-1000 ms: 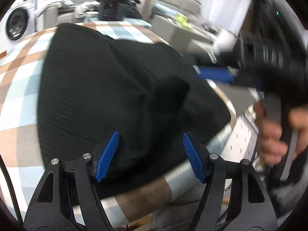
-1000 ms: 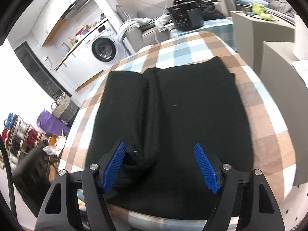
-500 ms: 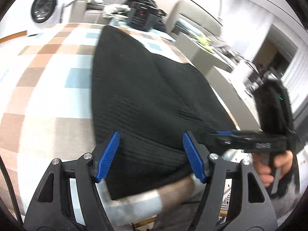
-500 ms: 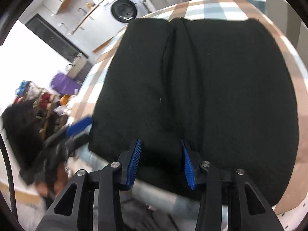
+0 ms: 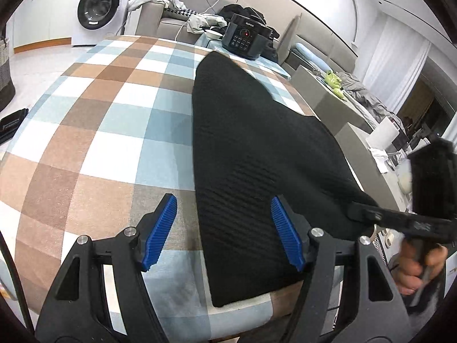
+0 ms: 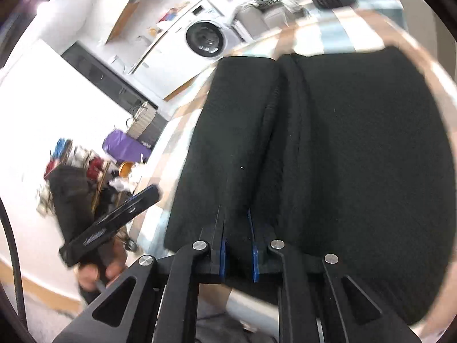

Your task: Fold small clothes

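Observation:
A black knit garment (image 5: 257,154) lies spread on the checked table (image 5: 108,131). It also fills the right wrist view (image 6: 342,148), with a lengthwise fold ridge down its middle. My left gripper (image 5: 224,228) is open, its blue pads either side of the garment's near left edge, just above the cloth. My right gripper (image 6: 238,245) is shut on the garment's near edge at the fold ridge. The right gripper also shows at the right of the left wrist view (image 5: 400,220), at the garment's near right corner. The left gripper shows at the left of the right wrist view (image 6: 114,223).
A black cooker (image 5: 245,40) stands at the table's far end. A washing machine (image 5: 97,11) is behind on the left. Grey boxes (image 5: 337,105) stand to the right of the table. The table's near edge (image 5: 242,308) is right below the grippers.
My right gripper has closed from wide open onto the garment's near edge. My left gripper has swung left toward the garment's left edge and stays open.

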Action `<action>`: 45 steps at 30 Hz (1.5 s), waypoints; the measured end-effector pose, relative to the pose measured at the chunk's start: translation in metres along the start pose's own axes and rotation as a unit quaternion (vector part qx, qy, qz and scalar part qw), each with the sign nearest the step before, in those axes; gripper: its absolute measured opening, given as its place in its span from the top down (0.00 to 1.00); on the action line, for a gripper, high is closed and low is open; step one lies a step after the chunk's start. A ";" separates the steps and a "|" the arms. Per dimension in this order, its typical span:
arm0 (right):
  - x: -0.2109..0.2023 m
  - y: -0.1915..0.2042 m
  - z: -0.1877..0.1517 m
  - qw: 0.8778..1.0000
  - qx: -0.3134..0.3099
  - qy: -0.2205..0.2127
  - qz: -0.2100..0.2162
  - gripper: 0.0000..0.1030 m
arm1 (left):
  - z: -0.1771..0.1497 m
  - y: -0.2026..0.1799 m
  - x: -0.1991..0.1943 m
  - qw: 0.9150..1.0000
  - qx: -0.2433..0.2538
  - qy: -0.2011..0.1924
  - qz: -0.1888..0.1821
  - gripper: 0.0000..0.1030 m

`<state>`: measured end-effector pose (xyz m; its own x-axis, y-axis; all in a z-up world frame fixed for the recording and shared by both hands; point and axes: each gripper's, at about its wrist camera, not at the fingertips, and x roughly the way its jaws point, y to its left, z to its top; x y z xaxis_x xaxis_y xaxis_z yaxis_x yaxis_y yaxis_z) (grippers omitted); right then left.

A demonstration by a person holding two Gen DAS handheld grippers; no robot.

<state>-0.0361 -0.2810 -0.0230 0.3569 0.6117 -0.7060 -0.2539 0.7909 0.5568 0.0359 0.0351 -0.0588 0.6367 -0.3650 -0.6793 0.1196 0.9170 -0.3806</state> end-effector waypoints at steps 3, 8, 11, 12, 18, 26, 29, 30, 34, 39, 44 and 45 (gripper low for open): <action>-0.003 0.001 -0.013 0.999 -0.006 0.022 -0.031 0.88 | 0.000 -0.017 0.014 1.000 0.011 0.008 -0.004 0.36; 0.017 -0.018 -0.022 0.996 0.019 0.064 -0.067 0.85 | -0.004 -0.043 0.037 0.999 0.025 0.024 -0.005 0.36; 0.013 -0.015 -0.015 0.998 0.016 0.047 -0.041 0.75 | -0.007 -0.047 0.042 0.999 0.029 0.029 -0.003 0.36; 0.011 -0.019 -0.013 0.998 0.020 0.040 -0.033 0.70 | -0.007 -0.048 0.046 0.999 0.028 0.032 -0.003 0.36; 0.021 -0.036 0.001 0.998 0.062 0.011 -0.012 0.91 | -0.011 -0.053 0.050 0.999 0.029 0.039 0.000 0.36; 0.002 -0.026 -0.014 0.996 0.016 0.005 -0.086 0.91 | -0.008 -0.059 0.057 0.998 0.039 0.044 -0.007 0.36; -0.002 -0.036 -0.013 0.997 0.053 -0.010 -0.057 0.87 | -0.009 -0.063 0.060 0.998 0.048 0.049 -0.003 0.36; -0.005 -0.037 -0.012 0.997 0.049 -0.017 -0.058 0.84 | -0.009 -0.063 0.061 0.998 0.050 0.048 -0.003 0.36; -0.001 -0.055 0.009 0.996 0.059 -0.031 -0.064 0.74 | -0.009 -0.061 0.065 0.997 0.050 0.054 0.002 0.36; 0.024 -0.061 0.048 0.996 0.070 -0.043 -0.043 0.74 | -0.008 -0.059 0.067 0.997 0.048 0.055 0.002 0.36; 0.070 -0.067 0.101 0.994 0.097 -0.037 -0.045 0.68 | -0.003 -0.056 0.070 0.998 0.039 0.051 0.003 0.36; 0.077 -0.067 0.110 0.994 0.094 -0.031 -0.047 0.67 | -0.003 -0.057 0.070 0.998 0.040 0.050 0.003 0.36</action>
<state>0.1074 -0.2892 -0.0666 0.4277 0.5288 -0.7331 -0.0472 0.8230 0.5661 0.0715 -0.0431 -0.0863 0.5588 -0.3692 -0.7426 0.1781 0.9280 -0.3273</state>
